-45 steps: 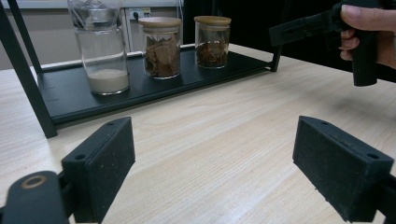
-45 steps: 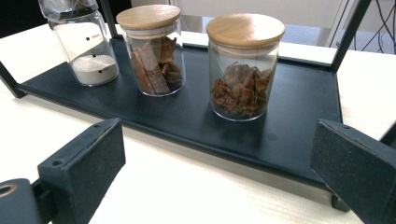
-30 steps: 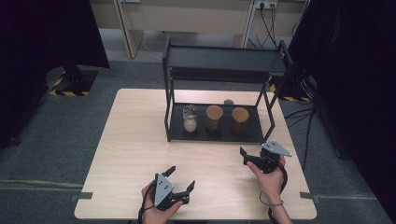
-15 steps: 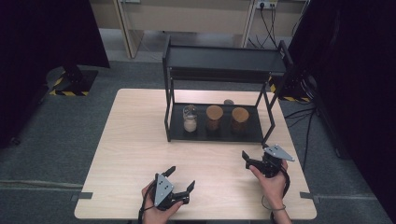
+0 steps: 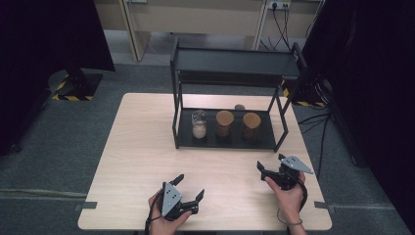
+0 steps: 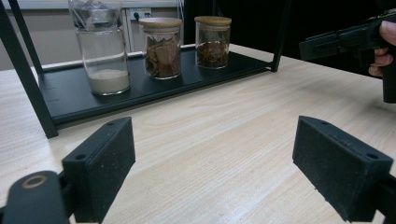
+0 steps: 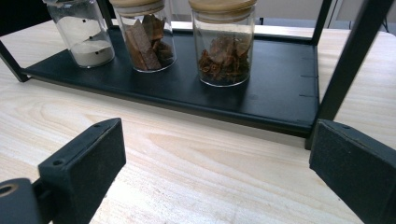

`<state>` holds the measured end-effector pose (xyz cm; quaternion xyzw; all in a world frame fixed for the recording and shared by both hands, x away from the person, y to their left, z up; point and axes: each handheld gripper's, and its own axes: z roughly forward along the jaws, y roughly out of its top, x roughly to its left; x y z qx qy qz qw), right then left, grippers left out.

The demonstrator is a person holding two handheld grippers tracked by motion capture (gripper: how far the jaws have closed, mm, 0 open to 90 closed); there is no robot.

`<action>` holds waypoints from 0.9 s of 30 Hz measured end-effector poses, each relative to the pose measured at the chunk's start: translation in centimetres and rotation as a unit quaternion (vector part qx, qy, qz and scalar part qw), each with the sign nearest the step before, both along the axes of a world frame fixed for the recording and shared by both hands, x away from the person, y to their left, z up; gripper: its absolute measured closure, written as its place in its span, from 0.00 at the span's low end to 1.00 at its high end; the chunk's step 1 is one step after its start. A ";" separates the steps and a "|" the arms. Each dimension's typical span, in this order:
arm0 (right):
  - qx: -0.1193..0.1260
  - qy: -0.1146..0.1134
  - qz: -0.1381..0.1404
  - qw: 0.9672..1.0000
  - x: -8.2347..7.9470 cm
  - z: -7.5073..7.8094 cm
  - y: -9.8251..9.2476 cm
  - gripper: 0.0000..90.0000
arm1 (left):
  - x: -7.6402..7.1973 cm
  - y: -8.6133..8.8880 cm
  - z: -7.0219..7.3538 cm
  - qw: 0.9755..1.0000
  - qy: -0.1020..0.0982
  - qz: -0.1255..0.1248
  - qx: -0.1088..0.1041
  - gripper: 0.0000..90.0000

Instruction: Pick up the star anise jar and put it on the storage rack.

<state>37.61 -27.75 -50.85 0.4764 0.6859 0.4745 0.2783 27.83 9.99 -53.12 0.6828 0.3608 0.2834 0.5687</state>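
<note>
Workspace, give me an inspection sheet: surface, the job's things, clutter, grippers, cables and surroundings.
Surface: light wooden table, bare in front of the rack.
Job's things: black two-tier rack; on its lower shelf a jar of white powder with no wooden lid, a wood-lidded jar of bark pieces in the middle, and a wood-lidded jar of reddish dried bits. All upright and apart.
Clutter: a small round object behind the jars, too small to identify.
Grippers: left gripper open, holding nothing; right gripper open, holding nothing; both short of the rack.
Cables: a cable loops by the right wrist; more run on the floor at the right.
Surroundings: grey carpet, dark curtains at both sides.
</note>
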 end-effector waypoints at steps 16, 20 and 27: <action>0.006 -0.002 -0.012 1.000 -0.8 -0.1 -1.3 0.05 | 0.0 0.0 0.0 1.000 -0.001 0.000 0.001 0.14; 0.007 -0.003 -0.016 1.000 -1.1 -0.3 -1.7 0.05 | 0.0 0.0 0.0 1.000 -0.002 0.000 0.002 0.14; 0.008 -0.001 -0.021 1.000 -1.5 -0.6 -2.2 0.05 | 0.0 0.0 0.0 1.000 -0.001 0.000 0.002 0.14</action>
